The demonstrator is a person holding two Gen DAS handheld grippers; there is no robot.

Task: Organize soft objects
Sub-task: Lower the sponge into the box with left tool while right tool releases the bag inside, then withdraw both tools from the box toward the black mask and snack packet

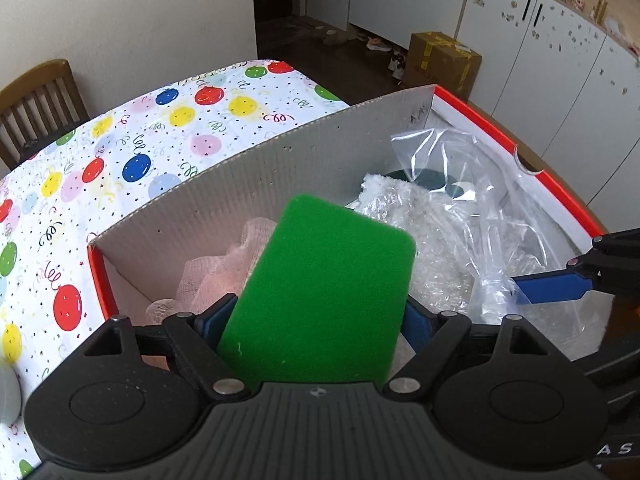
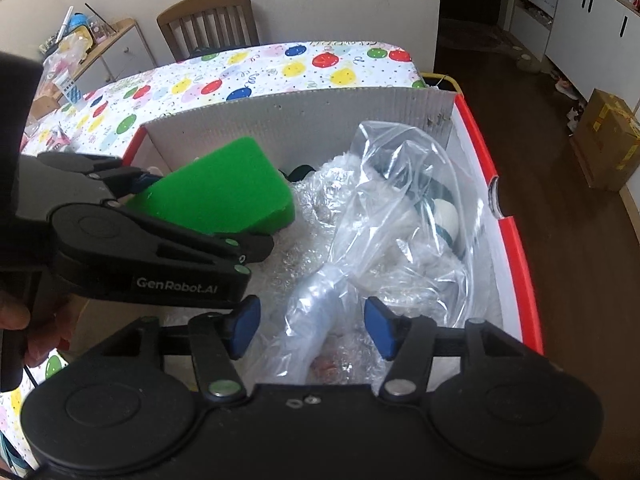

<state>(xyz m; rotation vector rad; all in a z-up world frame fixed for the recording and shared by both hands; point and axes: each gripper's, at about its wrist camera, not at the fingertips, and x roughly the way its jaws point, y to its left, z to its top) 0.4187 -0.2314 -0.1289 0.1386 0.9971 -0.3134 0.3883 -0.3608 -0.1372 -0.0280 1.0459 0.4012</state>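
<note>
Plainly the step in hand is stowing: soft things are going into the red-rimmed box (image 2: pixel 516 248), and the green sponge (image 1: pixel 320 292) is the piece now being delivered.

Starting at the left, the left gripper (image 1: pixel 316 322) hangs over the box's left end, its blue pads against the sponge's two long sides, so it is pinching the sponge, which sticks out toward twelve o'clock in the left wrist view. Whether the squeeze is firm or already slackening I cannot tell. Beneath it, at about ten o'clock, lies pale netting (image 1: pixel 224 272), and that corner looks like the only uncrowded floor. The next move, I judge, calls for lowering the sponge beside the netting and spreading the jaws well clear before lifting away.

Moving right, bubble wrap (image 2: pixel 320 200) and a crumpled clear plastic bag (image 2: pixel 400 208) fill the middle and right of the box. The right gripper (image 2: pixel 312 326) sits over the bag's twisted neck with its pads spread apart and not pressing the plastic, so it holds nothing.

For edges, the grey corrugated back wall (image 1: pixel 280 168) stands tall at twelve o'clock, close beyond the sponge's tip, and the red rim runs down at three o'clock. The two grippers are near each other, so free room lies upward and back toward six o'clock, while the balloon-print tablecloth (image 1: pixel 140 140) beyond the wall is bare.
</note>
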